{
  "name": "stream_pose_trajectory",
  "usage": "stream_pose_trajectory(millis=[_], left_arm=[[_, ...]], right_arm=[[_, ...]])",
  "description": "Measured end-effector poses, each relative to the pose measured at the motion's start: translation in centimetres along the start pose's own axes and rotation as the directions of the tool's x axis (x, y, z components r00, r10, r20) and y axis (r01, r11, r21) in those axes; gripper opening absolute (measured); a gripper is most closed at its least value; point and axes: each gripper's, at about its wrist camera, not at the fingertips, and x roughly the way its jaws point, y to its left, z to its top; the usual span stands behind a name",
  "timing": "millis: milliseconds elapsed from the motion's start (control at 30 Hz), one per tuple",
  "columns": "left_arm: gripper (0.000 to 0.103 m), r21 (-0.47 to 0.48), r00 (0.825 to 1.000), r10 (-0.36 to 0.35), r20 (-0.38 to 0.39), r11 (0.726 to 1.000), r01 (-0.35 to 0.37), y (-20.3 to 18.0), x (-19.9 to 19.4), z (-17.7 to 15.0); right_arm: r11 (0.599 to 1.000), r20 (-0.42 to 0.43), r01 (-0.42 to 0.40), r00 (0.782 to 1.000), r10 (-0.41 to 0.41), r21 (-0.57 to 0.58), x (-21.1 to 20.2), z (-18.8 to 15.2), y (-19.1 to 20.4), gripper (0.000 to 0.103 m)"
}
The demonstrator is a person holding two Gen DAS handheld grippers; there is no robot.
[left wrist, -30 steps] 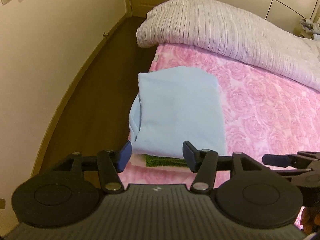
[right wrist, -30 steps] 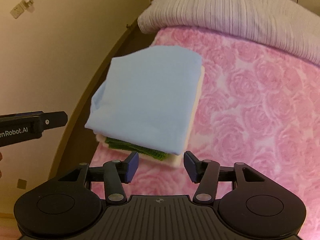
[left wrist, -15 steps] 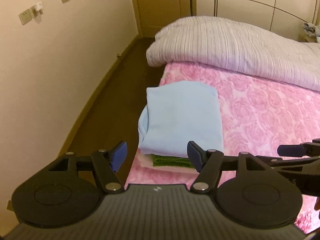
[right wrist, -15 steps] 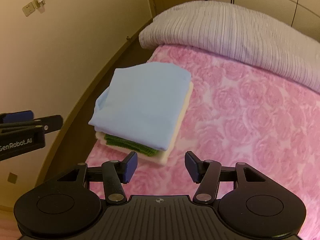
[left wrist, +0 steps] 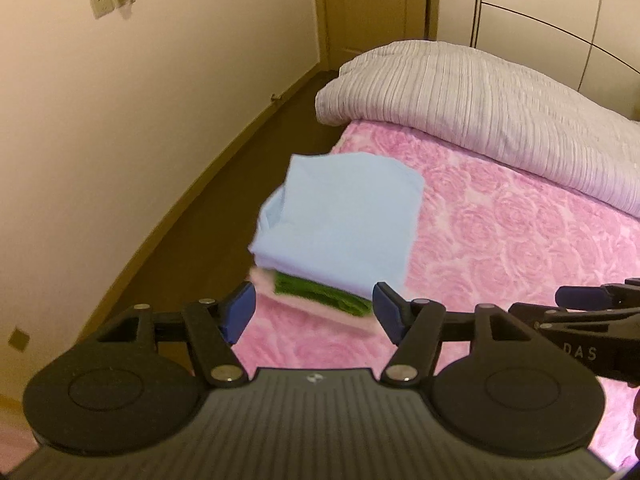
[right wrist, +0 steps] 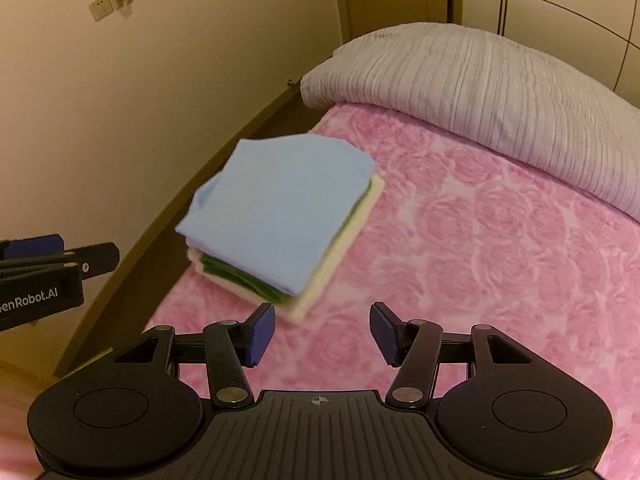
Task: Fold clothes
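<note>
Folded clothes stack (right wrist: 280, 220) motion-blurred, lower layers mostly hidden.

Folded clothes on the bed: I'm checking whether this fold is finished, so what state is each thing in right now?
Light blue garment: folded, on top of the stack.
Green garment: folded, sandwiched in the middle, only edges showing.
Cream garment: folded, at the bottom, on the pink bedspread.
Grey duvet: bunched at the far end.
Left gripper: open, empty.
Right gripper: open, empty.
</note>
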Motion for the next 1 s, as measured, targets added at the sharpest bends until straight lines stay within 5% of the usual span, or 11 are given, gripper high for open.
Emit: stream_pose_trajectory(millis=[533,1000], left_arm=[[0.061,-0.198,0.994,0.102,-0.045,0.974,-0.109,-8.5,-5.2,-5.0],[0.061,-0.278,0.987,0.138,-0.081,0.948,-0.156,-12.2,-7.0,-7.7]], right_arm=[[0.972,-0.090,-0.099,0.993,0.081,-0.211,-3.4,-2.6,-6.9,0.056],[0.957,-0.154,-0.172,0.978,0.139,-0.234,-3.7,-4.3,-10.4,0.056]])
